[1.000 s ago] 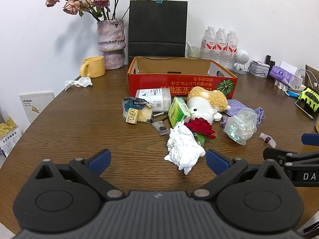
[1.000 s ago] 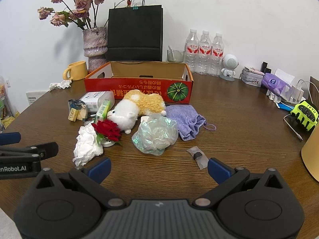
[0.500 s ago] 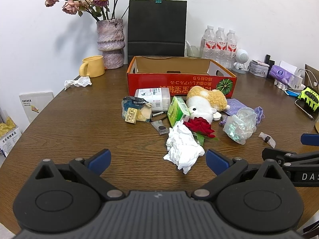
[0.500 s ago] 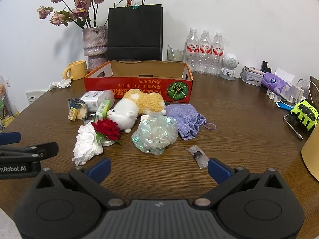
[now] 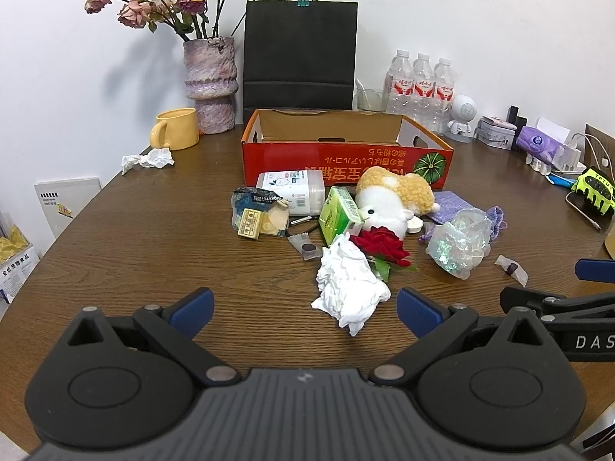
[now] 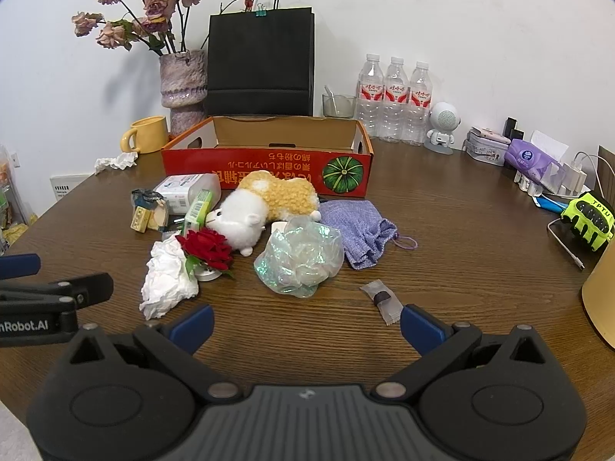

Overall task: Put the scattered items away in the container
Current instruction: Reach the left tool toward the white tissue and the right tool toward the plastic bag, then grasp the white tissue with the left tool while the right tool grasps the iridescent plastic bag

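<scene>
An open red cardboard box (image 5: 346, 157) (image 6: 269, 165) stands at the back of the brown table. In front of it lies a pile: crumpled white tissue (image 5: 348, 288) (image 6: 167, 276), red rose (image 5: 382, 246) (image 6: 207, 247), plush toy (image 5: 392, 201) (image 6: 265, 207), green carton (image 5: 338, 215), white plastic container (image 5: 292, 190), iridescent wrap (image 5: 459, 242) (image 6: 300, 259), purple cloth pouch (image 6: 359, 226), small sachets (image 5: 305, 246) (image 6: 382, 299). My left gripper (image 5: 303, 309) is open, just short of the tissue. My right gripper (image 6: 305, 322) is open, just short of the wrap.
A vase of dried roses (image 5: 209, 84), a black paper bag (image 5: 300, 53), a yellow mug (image 5: 177, 128), water bottles (image 6: 396, 100) and a small white robot figure (image 6: 442, 123) stand behind. Gadgets and a neon glove (image 6: 586, 219) lie at the right. A loose tissue (image 5: 148, 159) lies by the mug.
Both grippers have barely shifted; the pile sits very slightly nearer in both views. Nothing has been grasped or moved.
</scene>
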`<state>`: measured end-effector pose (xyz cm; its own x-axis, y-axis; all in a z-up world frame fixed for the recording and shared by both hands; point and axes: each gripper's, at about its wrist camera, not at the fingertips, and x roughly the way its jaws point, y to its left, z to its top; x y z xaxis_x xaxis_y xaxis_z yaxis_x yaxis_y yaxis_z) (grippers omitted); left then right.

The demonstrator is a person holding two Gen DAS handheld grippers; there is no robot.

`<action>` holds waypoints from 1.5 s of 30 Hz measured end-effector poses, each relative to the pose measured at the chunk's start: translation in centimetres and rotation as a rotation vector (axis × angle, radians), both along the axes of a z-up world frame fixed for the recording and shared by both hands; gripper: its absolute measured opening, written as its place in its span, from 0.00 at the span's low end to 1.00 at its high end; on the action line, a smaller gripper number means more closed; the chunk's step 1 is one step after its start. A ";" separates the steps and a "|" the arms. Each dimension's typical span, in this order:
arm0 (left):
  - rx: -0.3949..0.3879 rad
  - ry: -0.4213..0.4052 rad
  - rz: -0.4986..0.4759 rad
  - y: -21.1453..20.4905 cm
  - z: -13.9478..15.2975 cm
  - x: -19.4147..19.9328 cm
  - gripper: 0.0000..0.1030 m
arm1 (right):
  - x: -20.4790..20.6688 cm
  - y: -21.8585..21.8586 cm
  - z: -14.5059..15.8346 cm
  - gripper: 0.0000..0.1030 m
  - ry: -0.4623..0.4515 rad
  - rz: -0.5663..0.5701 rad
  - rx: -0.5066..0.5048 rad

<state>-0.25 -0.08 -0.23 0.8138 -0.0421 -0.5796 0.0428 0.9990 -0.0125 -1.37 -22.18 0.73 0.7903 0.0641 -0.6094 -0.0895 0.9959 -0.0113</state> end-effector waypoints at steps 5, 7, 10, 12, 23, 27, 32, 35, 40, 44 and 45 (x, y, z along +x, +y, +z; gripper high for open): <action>-0.006 0.002 -0.005 -0.1 0.0 0.1 1.00 | 0.0 0.0 0.0 1.00 -0.001 0.002 0.002; -0.009 0.003 -0.008 -0.2 -0.1 0.2 1.00 | 0.0 0.0 0.0 1.00 -0.001 0.008 0.006; -0.011 0.008 -0.016 -0.3 -0.3 0.5 1.00 | 0.4 0.1 -0.3 1.00 0.002 0.012 0.005; -0.023 0.013 -0.021 -0.3 -0.5 0.9 1.00 | 0.9 0.0 -0.5 1.00 0.008 0.013 0.008; -0.060 0.074 -0.050 -1.2 -2.3 4.8 1.00 | 4.2 -1.2 -2.2 1.00 0.027 0.023 0.038; -0.036 0.096 -0.043 -1.7 -3.1 6.1 1.00 | 6.0 -1.5 -2.5 0.99 0.021 0.037 0.033; -0.025 0.107 -0.051 -1.8 -3.6 7.3 1.00 | 8.1 -1.6 -2.9 0.94 0.007 0.068 0.035; -0.025 0.125 -0.055 -2.0 -3.9 7.9 0.98 | 9.3 -1.4 -3.1 0.93 0.000 0.086 0.034; -0.037 0.172 -0.048 -1.9 -4.6 8.9 0.88 | 10.8 -1.0 -3.9 0.78 0.014 0.116 0.031; -0.030 0.176 -0.050 -2.0 -4.7 9.0 0.65 | 11.6 -1.0 -4.6 0.57 0.055 0.131 0.046; -0.034 0.175 -0.057 -2.0 -4.7 9.0 0.62 | 11.7 -1.0 -4.6 0.55 0.059 0.137 0.050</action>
